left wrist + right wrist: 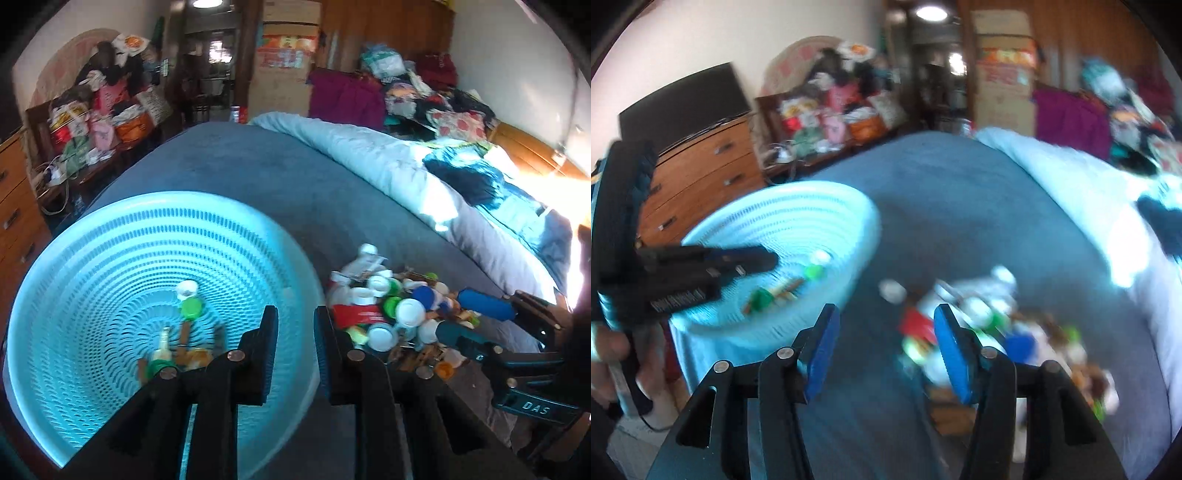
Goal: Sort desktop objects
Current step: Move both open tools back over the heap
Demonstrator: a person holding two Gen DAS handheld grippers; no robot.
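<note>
The basket (pixel 110 258) stands on the blue bed cover (pixel 258 173). Just right of the basket lies the pile of caps (pixel 391 314). The left gripper (pixel 295 332) is slightly released and empty above the basket's right rim; the right gripper (pixel 882 343) stands released and empty, near the pile.

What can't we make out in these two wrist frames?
- Right wrist view: the pile of caps is motion-blurred; single pieces cannot be told apart.
- Left wrist view: the near side of the basket floor is hidden behind the left gripper.
- Left wrist view: the brown bits beside the green cap are too blurred to identify.
- Left wrist view: the right gripper is cut off at the right edge.
</note>
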